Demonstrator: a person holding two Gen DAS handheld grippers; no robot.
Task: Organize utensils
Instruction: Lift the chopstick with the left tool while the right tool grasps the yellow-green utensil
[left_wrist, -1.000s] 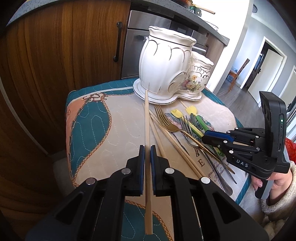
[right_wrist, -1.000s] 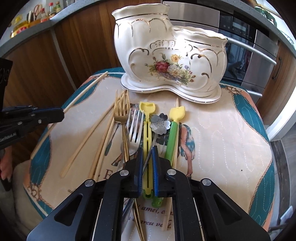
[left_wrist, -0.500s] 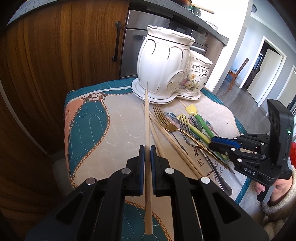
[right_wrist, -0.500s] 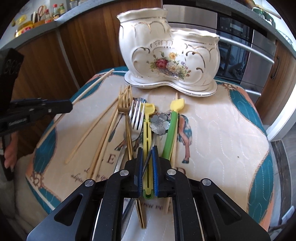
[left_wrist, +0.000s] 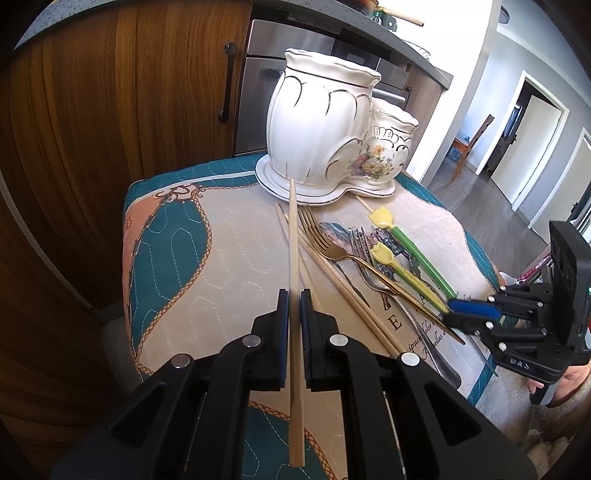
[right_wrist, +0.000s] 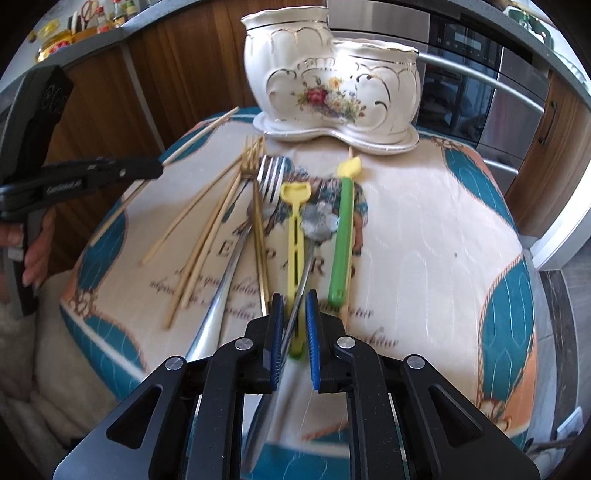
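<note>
Left wrist view: left claw (left_wrist: 294, 308) clamped tight on a wooden chopstick (left_wrist: 293, 236), tip aimed at the white ceramic holder (left_wrist: 325, 129). Right wrist view: right claw (right_wrist: 294, 317) easing apart, pads no longer pressing, yellow utensil (right_wrist: 295, 236) and a silver flower-headed utensil (right_wrist: 319, 221) lying between them on the quilted cloth (right_wrist: 424, 229), beside green utensil (right_wrist: 343, 236), forks, loose chopsticks.
</note>
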